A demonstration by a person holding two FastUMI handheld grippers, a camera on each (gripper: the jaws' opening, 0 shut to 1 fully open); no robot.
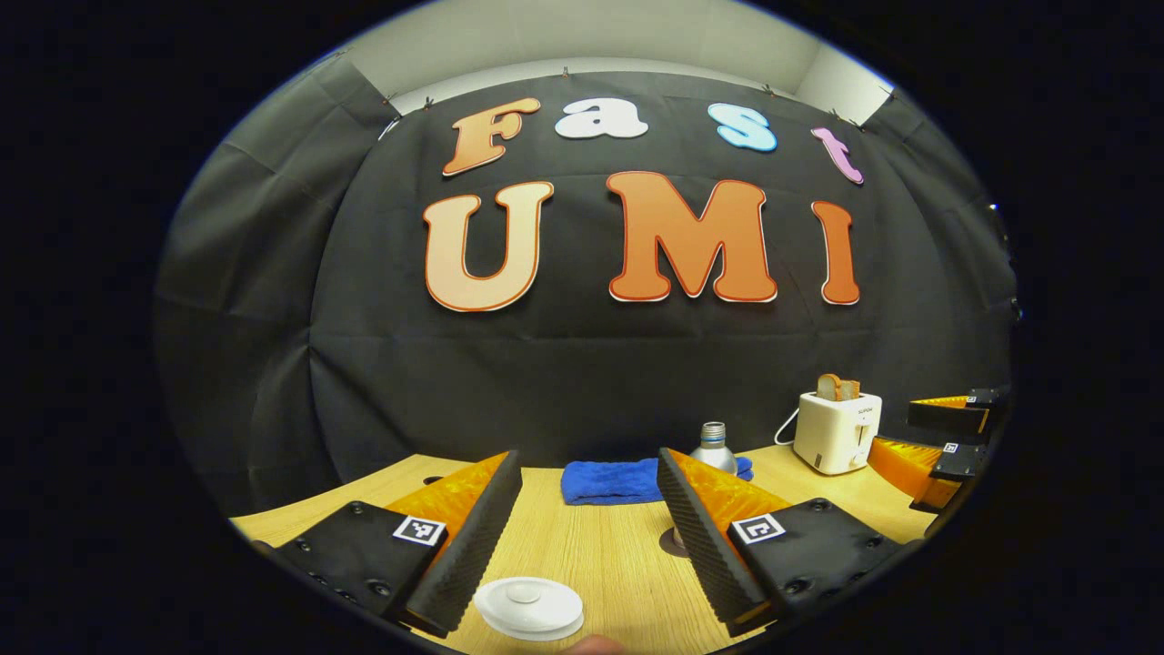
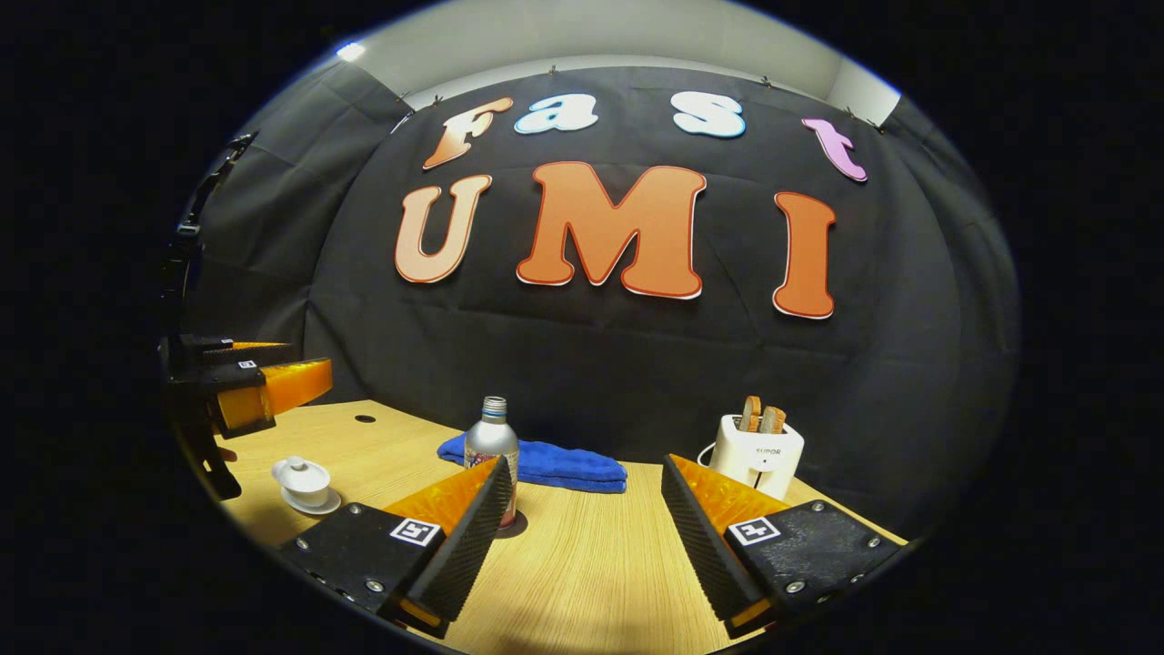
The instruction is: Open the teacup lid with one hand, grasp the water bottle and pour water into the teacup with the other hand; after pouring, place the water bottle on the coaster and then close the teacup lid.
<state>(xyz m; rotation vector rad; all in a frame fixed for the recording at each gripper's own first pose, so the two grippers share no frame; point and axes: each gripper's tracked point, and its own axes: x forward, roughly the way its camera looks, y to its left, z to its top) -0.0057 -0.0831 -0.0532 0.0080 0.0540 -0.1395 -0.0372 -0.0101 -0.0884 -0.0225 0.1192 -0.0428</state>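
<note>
A white teacup [image 1: 528,607] with its lid on sits on a saucer low between my left gripper's fingers. The left gripper [image 1: 589,455] is open and hovers just above the cup without touching it. A silver water bottle [image 2: 492,452] stands upright on a dark round coaster [image 2: 516,527], just behind the left finger of my open right gripper [image 2: 586,461]. In the left gripper view the bottle [image 1: 715,445] is half hidden behind the right finger. In the right gripper view, the teacup [image 2: 303,479] stands at the far left, under the left gripper [image 2: 259,377].
A folded blue cloth [image 2: 536,466] lies at the back of the wooden table [image 2: 582,564]. A white toaster [image 2: 757,452] holding toast stands at the back right. In the left gripper view, the right gripper [image 1: 928,437] hangs at the far right, beside the toaster [image 1: 837,429].
</note>
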